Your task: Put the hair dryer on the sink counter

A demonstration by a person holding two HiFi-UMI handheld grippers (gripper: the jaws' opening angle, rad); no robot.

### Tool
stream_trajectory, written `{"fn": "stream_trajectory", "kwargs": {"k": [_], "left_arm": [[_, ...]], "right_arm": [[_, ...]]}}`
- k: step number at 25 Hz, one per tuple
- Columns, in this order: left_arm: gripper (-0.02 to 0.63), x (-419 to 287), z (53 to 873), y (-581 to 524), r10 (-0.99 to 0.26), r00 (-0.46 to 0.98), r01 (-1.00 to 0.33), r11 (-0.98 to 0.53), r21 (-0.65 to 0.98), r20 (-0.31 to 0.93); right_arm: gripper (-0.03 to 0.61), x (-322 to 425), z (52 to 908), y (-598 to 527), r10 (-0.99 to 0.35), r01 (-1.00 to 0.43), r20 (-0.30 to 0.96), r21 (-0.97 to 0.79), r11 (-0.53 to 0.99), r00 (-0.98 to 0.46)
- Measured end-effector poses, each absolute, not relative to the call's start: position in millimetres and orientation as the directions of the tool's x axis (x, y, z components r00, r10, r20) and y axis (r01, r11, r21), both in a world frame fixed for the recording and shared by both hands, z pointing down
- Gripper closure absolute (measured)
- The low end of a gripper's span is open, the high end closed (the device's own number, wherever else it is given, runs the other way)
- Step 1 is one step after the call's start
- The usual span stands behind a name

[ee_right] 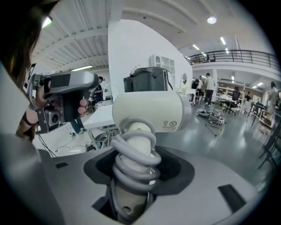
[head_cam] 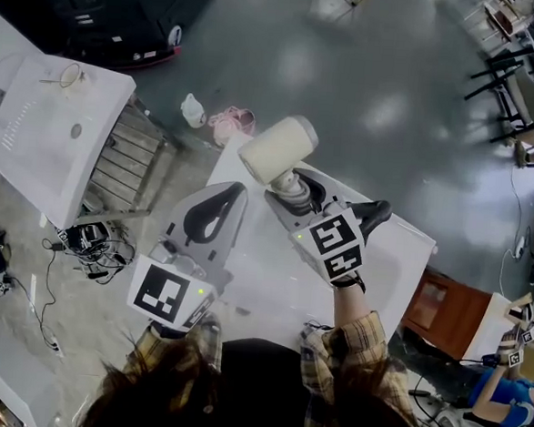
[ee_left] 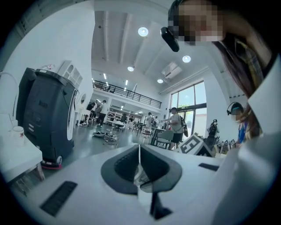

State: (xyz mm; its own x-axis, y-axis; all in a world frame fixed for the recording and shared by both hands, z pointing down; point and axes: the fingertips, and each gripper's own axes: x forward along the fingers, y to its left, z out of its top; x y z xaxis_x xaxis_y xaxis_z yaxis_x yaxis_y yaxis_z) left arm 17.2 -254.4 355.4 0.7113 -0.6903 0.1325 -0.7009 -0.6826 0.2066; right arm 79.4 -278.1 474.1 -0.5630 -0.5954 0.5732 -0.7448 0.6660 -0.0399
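Note:
A cream hair dryer with its grey cord coiled round the handle points up and to the left, above the white sink counter. My right gripper is shut on the handle. In the right gripper view the dryer stands straight up out of the right gripper, and the coiled cord fills the gap between the jaws. My left gripper hovers beside it on the left, above the same counter. Its jaws are shut with nothing between them, as the left gripper also shows in its own view.
A second white sink unit on a wooden frame stands at the left, with cables on the floor beside it. A dark machine is at the top left and a wooden cabinet at the right. Pink items lie beyond the counter.

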Motion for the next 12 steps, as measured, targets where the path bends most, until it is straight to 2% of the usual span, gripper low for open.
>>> {"fn": "stream_trajectory", "kwargs": {"k": [12], "left_arm": [[0.592,24,380,-259,-0.679,0.711,-0.702,-0.674,0.232,0.182]], "right_arm": [[0.330,78,530,-292,-0.513,-0.702,0.671,-0.016,0.712,-0.536]]}}
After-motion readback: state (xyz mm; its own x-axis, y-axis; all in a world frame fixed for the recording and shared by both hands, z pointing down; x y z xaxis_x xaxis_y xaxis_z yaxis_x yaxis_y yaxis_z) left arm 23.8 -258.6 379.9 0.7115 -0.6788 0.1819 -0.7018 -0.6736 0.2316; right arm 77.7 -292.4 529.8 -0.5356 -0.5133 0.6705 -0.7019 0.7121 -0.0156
